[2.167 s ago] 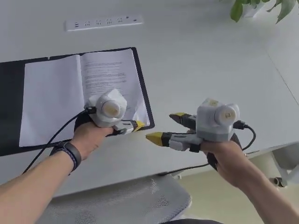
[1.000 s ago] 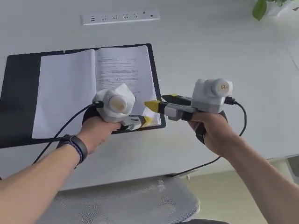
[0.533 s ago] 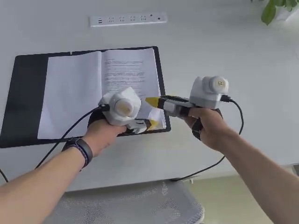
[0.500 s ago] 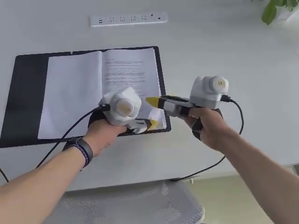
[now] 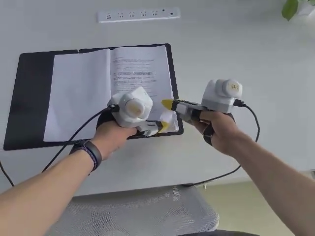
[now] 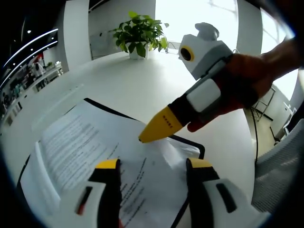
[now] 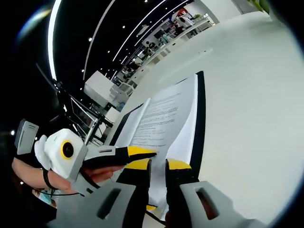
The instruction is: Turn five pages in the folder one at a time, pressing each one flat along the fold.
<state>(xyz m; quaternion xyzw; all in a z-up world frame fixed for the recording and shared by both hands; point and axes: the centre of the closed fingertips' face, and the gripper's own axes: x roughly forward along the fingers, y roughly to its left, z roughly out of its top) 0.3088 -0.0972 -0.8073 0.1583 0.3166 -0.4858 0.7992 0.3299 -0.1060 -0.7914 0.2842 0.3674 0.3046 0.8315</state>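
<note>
Folder: the black folder [image 5: 29,98] lies open and flat on the white tabletop [image 5: 236,59], directly ahead of both hand-held grippers, with its lower right corner under their tips.
Pages: a blank left page [image 5: 78,93] and a printed right page [image 5: 140,69] meet at the fold. The right page's lower corner [image 5: 166,118] curls up off the cover.
Left hand-held gripper [image 5: 158,127]: the jaws are spread wide and sit low over that curled corner, with printed paper showing between them in the left gripper view.
Right hand-held gripper [image 5: 168,103]: the jaws are drawn together, with only a thin slit between them. The yellow tip points at the same corner, just beyond the left jaws. I cannot tell whether it touches the paper.
Power strip [image 5: 138,14]: it lies beyond the folder's far edge, well apart.
</note>
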